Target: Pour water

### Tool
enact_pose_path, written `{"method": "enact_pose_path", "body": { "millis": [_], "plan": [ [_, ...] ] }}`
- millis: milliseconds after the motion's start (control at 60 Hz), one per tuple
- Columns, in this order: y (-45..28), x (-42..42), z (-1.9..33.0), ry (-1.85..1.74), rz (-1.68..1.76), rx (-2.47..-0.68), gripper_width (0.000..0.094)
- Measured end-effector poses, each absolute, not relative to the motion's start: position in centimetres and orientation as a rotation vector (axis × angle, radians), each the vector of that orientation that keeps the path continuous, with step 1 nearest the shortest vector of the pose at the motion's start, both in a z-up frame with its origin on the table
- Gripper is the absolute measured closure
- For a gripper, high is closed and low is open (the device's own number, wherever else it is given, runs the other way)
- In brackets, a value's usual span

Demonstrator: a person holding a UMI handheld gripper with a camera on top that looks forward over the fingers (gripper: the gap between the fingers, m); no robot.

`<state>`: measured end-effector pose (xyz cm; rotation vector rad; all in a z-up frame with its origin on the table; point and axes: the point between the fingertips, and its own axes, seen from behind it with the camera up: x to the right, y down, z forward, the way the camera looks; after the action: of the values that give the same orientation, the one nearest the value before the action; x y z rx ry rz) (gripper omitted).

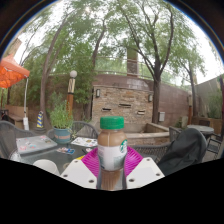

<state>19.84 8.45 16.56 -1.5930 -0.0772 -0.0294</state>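
Jaws clamp a bottle (112,150) (tan lid) above a patio table (40,148) outdoors.

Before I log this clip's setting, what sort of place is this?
Probably an outdoor patio or courtyard: tall trees overhead, a brick wall behind, wicker chairs around a table. The gripper holds a tan-lidded bottle between its fingers.

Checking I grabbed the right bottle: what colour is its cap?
Tan-orange cap on the bottle, clearest in the gripper view.
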Motion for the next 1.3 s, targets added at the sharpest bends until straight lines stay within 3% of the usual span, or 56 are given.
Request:
{"method": "enact_pose_path", "body": {
  "millis": [67, 133, 217, 300, 317, 367, 717, 867, 967, 983, 1050, 1300],
  "plan": [
    [8.0, 19.1, 13.0, 0.052, 0.136, -1.634, 0.0650],
    [9.1, 22.8, 12.2, 0.049, 0.131, -1.647, 0.0650],
    [9.6, 22.5, 9.3, 0.023, 0.136, -1.674, 0.0651],
    [9.8, 21.9, 8.9, 0.015, 0.165, -1.697, 0.0650],
    [10.4, 21.2, 6.9, 0.018, 0.172, -1.701, 0.0650],
    [10.4, 21.2, 5.7, -0.005, 0.160, -1.719, 0.0649],
    [8.9, 22.3, 7.9, -0.033, 0.117, -1.698, 0.0636],
    [8.9, 22.4, 7.2, -0.036, 0.073, -1.729, 0.0431],
    [7.2, 23.1, 6.6, -0.012, 0.008, -1.793, 0.0094],
    [6.7, 22.9, 6.9, -0.015, 0.005, -1.793, 0.0077],
    [4.8, 22.6, 7.6, -0.029, -0.007, -1.808, 0.0112],
    [-7.7, 21.6, 12.2, 0.038, -0.015, -1.813, 0.0101]
  ]
}}
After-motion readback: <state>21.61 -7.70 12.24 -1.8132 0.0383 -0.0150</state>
